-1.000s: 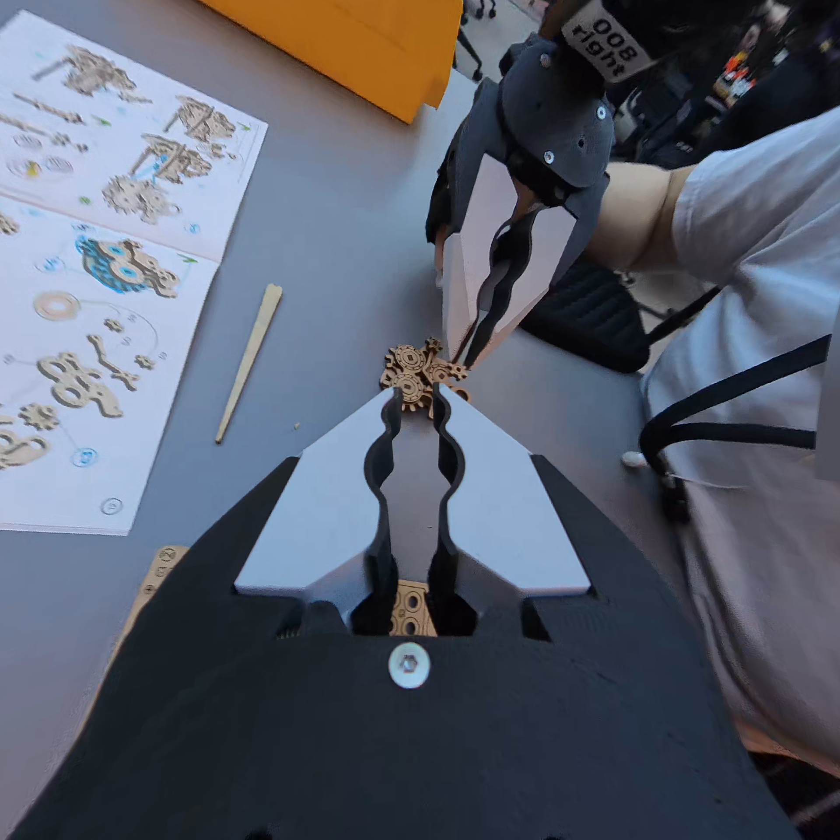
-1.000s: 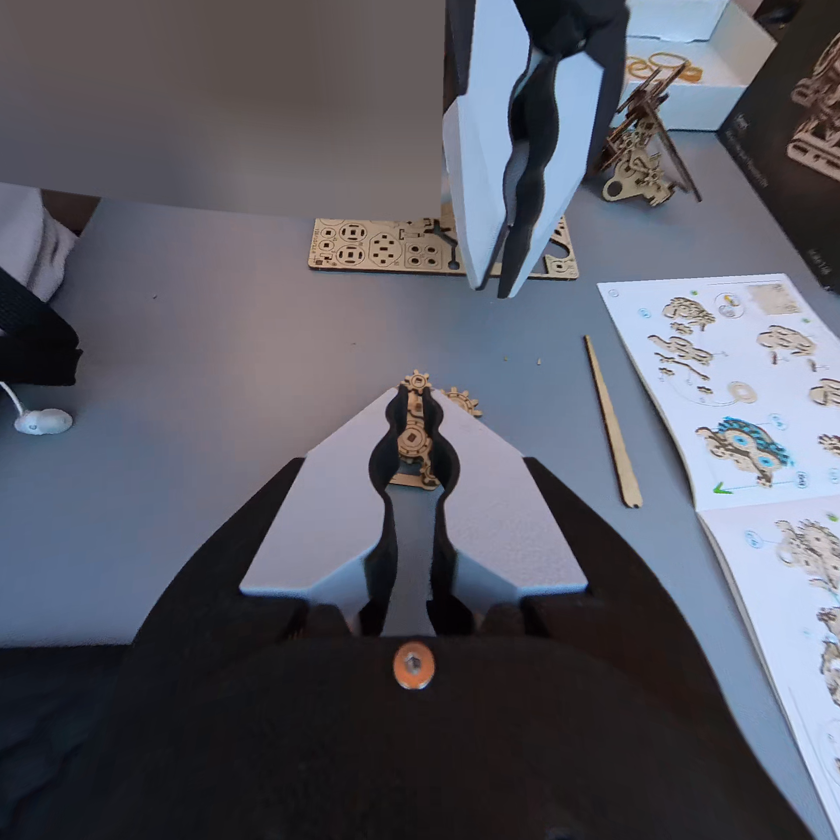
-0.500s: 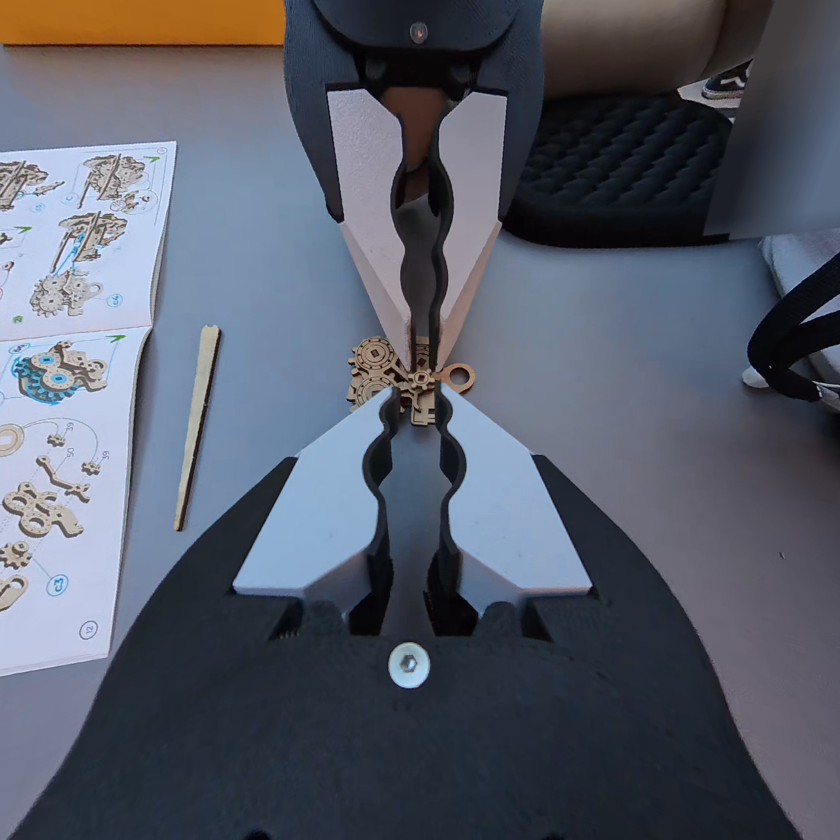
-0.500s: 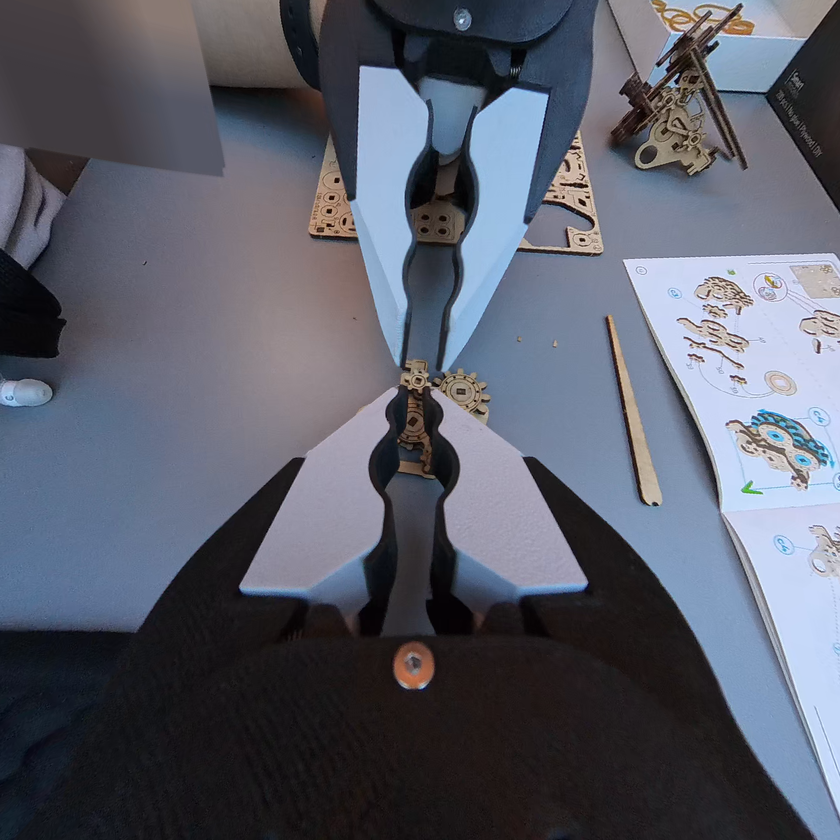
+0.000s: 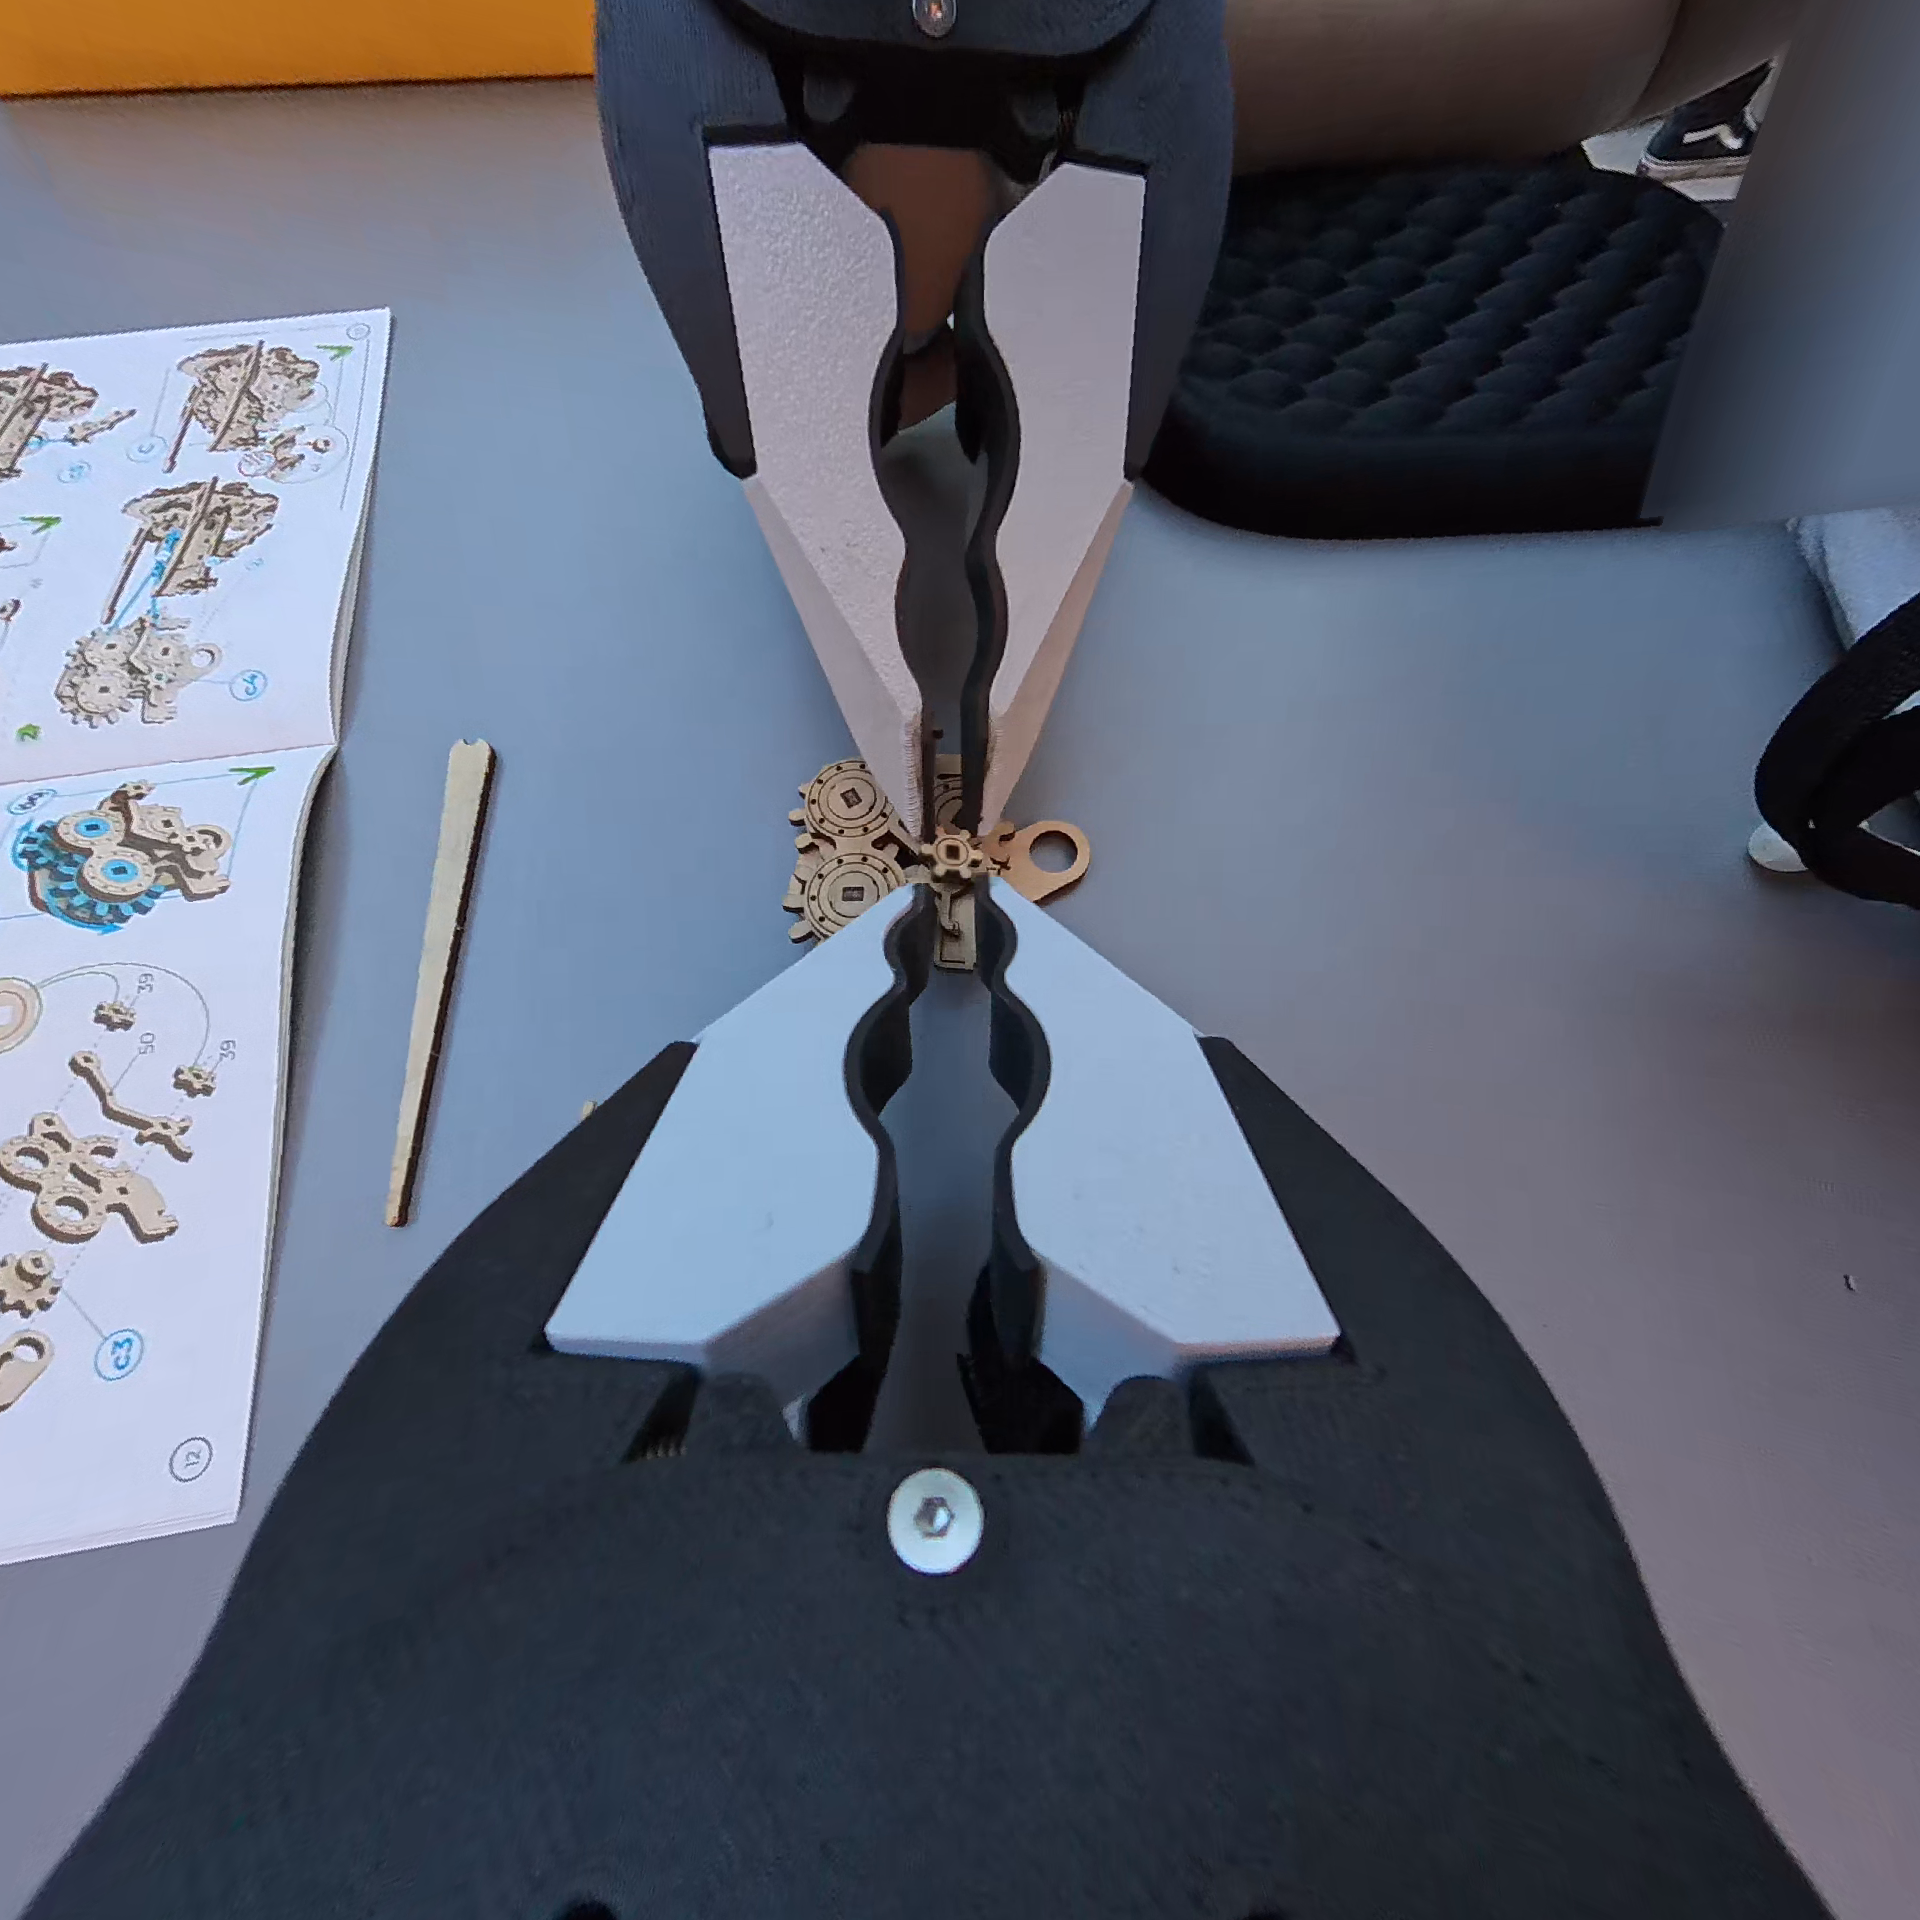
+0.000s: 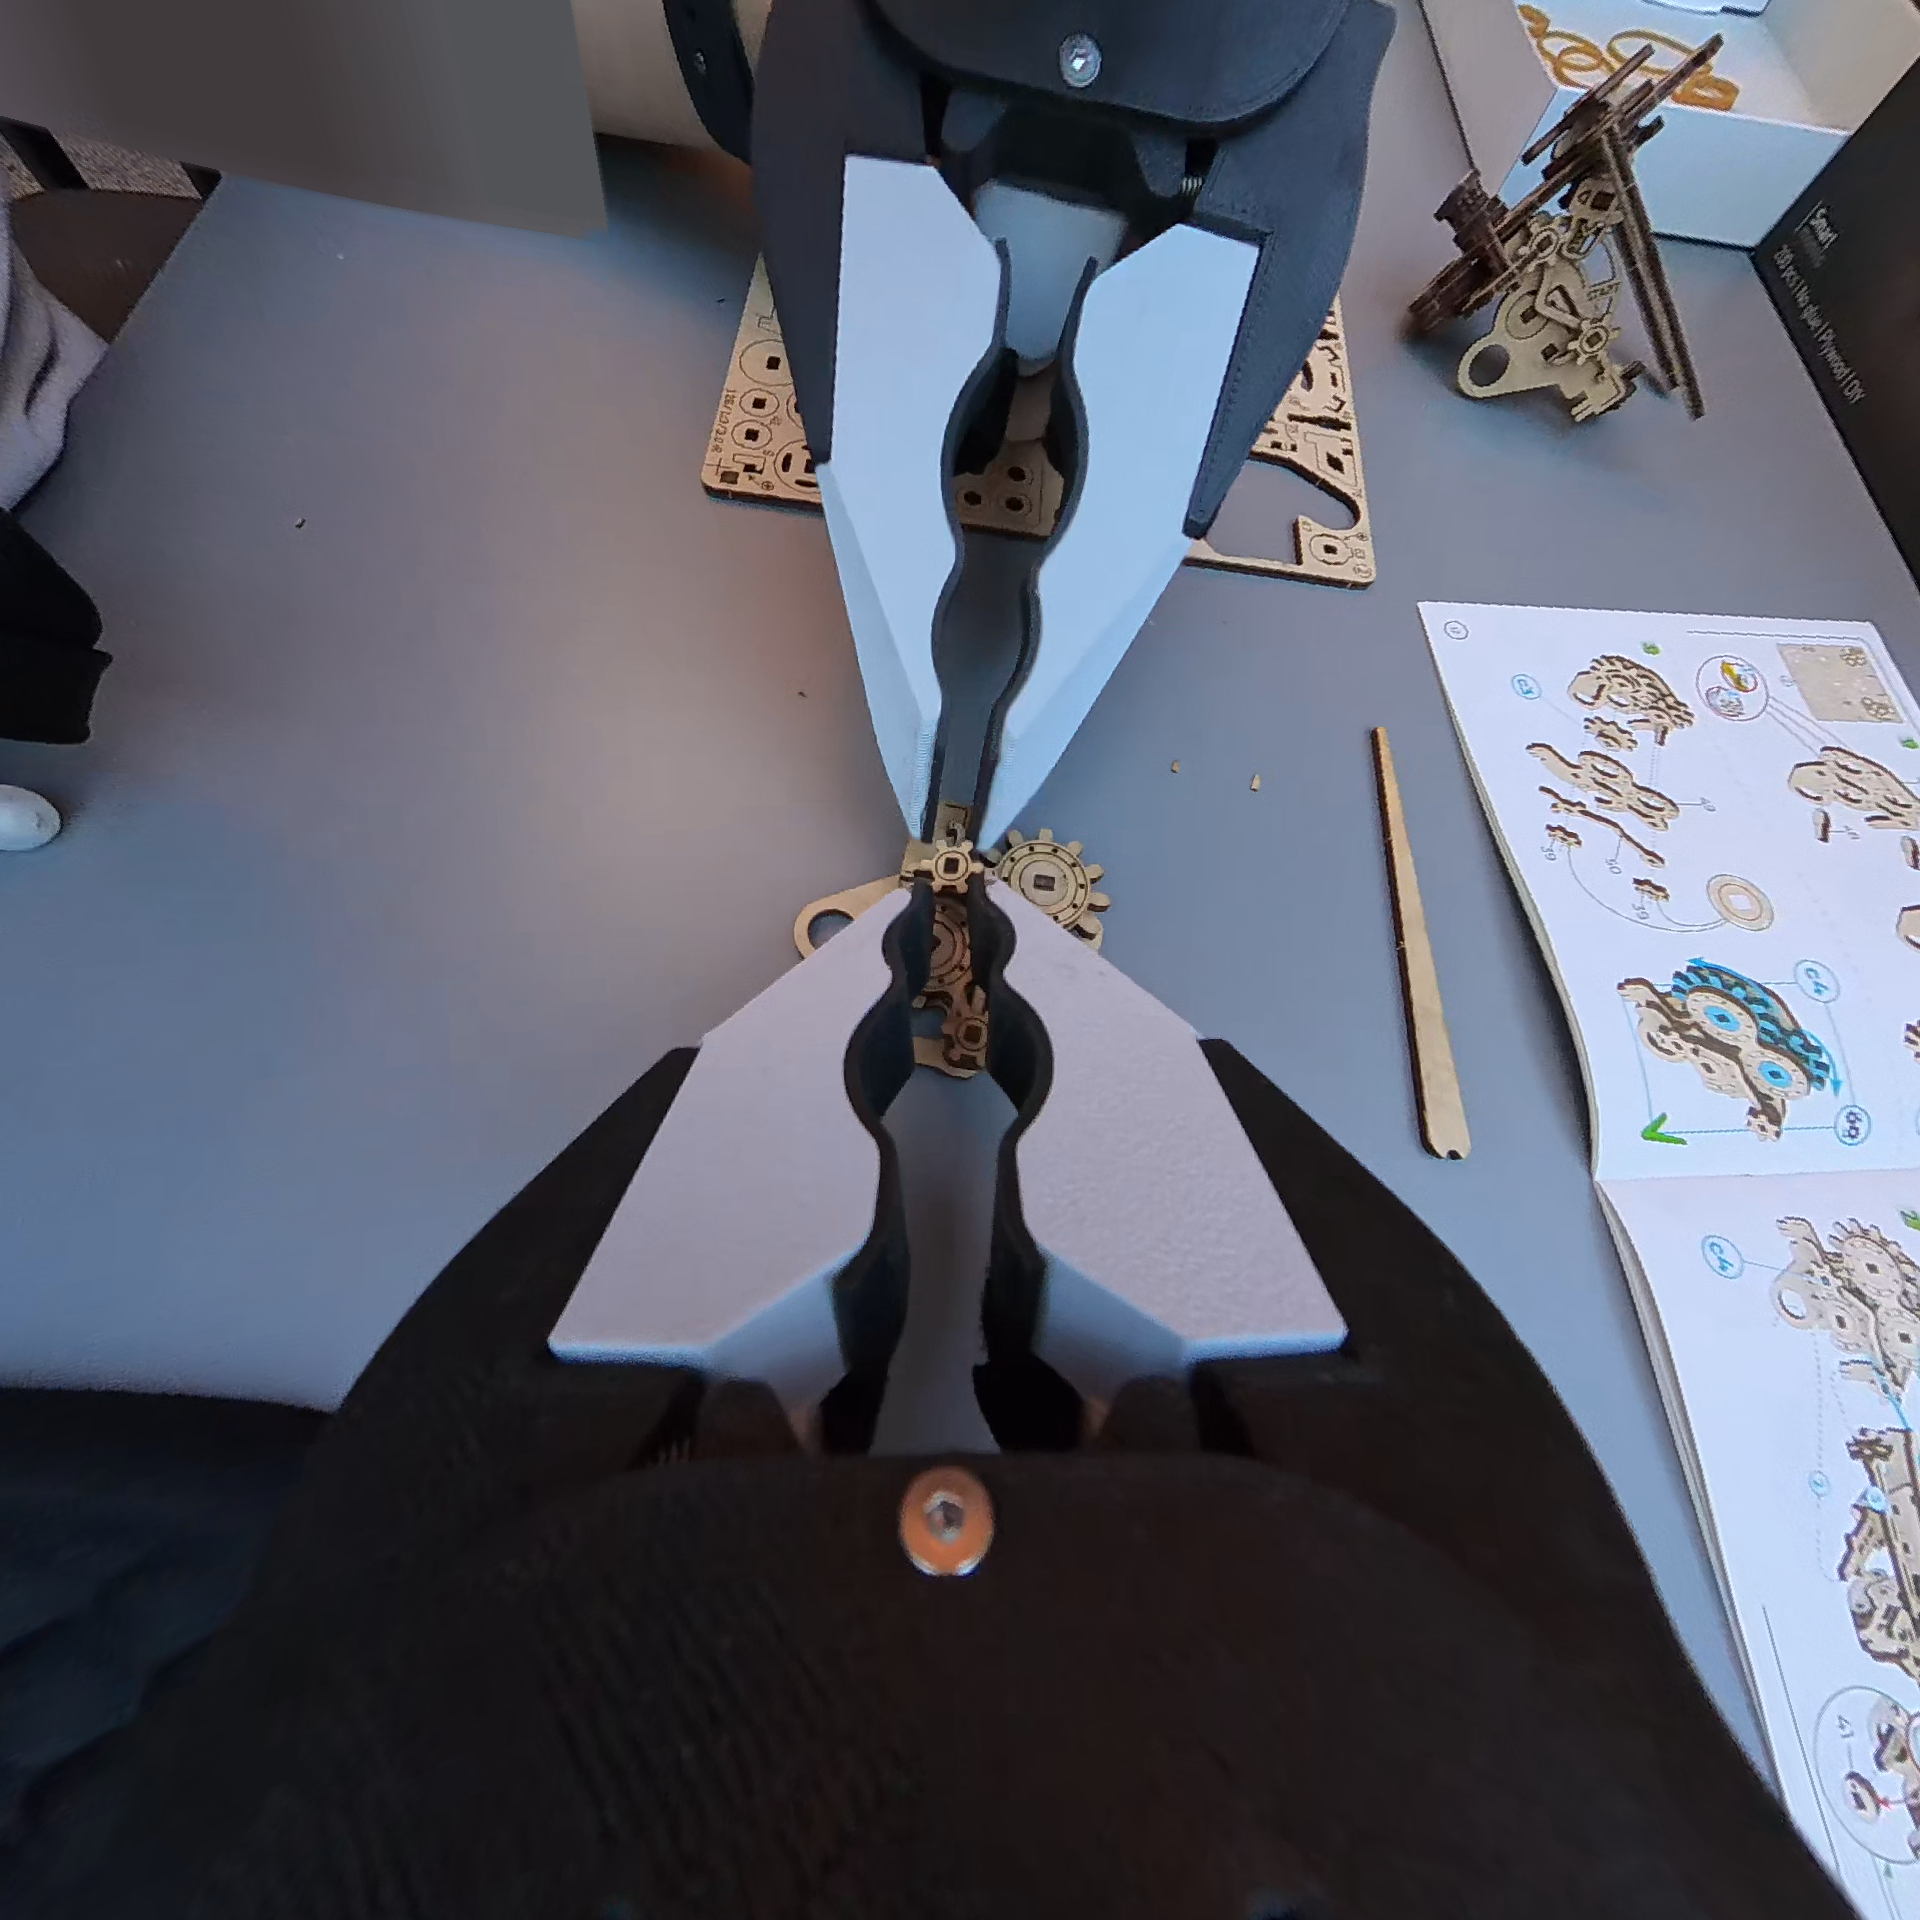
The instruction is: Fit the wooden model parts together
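left gripper [image 5: 948, 904]: facing the right one tip to tip, its fingers drawn in to a narrow gap and pinching the near end of the wooden gear assembly [image 5: 862, 847], where a slim stem piece is showing between the tips.
right gripper [image 6: 945, 904]: coming in from the opposite side, fingers nearly together and clamping the same assembly; a stack of gear plates is sitting inside its finger gap.
small cog [image 5: 951, 857]: sitting right between the two pairs of tips, at the meeting point; whether it is fully seated i cannot tell.
wooden gear assembly: being held between both grippers, low over the grey table [image 5: 1455, 935], near the table's middle; a larger toothed wheel [image 6: 1049, 883] is sticking out on one side and a ring-shaped tab [image 5: 1055, 852] on the other.
wooden stick [image 5: 442, 977]: lying flat on the table, between the assembly and the instruction booklet [image 5: 156, 935], apart from both.
instruction booklet: lying open, showing drawings of gear parts.
parts sheet [image 6: 1309, 468]: lying flat behind the left gripper in the right wrist view, partly hidden by it.
finished wooden model [image 6: 1558, 270]: standing upright near a white box [image 6: 1662, 125], well apart from the grippers.
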{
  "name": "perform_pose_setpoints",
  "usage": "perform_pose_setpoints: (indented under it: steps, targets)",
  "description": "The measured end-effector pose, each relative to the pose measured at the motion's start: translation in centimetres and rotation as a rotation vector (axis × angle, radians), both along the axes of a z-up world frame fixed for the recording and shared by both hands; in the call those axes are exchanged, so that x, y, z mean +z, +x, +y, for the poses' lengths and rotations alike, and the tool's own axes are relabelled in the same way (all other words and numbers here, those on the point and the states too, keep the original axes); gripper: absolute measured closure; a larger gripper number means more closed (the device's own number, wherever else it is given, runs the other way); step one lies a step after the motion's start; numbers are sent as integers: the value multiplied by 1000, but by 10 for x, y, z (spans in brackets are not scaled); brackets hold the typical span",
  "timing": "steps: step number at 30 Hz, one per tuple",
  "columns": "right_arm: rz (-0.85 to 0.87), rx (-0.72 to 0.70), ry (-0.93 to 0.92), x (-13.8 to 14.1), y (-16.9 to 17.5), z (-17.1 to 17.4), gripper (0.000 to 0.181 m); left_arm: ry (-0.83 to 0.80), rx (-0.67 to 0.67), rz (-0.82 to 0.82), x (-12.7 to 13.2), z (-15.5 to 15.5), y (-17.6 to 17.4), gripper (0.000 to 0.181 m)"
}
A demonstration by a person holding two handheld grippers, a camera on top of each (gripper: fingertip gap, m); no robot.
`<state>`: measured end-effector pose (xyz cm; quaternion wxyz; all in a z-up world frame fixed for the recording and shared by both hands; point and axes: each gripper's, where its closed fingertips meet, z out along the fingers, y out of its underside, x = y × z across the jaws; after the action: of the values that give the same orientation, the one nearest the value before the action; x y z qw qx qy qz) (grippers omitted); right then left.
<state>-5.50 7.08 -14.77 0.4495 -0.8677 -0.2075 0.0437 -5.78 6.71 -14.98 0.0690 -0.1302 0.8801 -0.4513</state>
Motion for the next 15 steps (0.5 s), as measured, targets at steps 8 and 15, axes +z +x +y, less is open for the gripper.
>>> perform_pose_setpoints:
  steps: [8,15]
  targets:
    - [-16,20,-8,0,1,3,176,1,7,-1,0,0,1,176]
    - [-9,26,-24,1,1,4,177,17,22,-5,1,3,3,167]
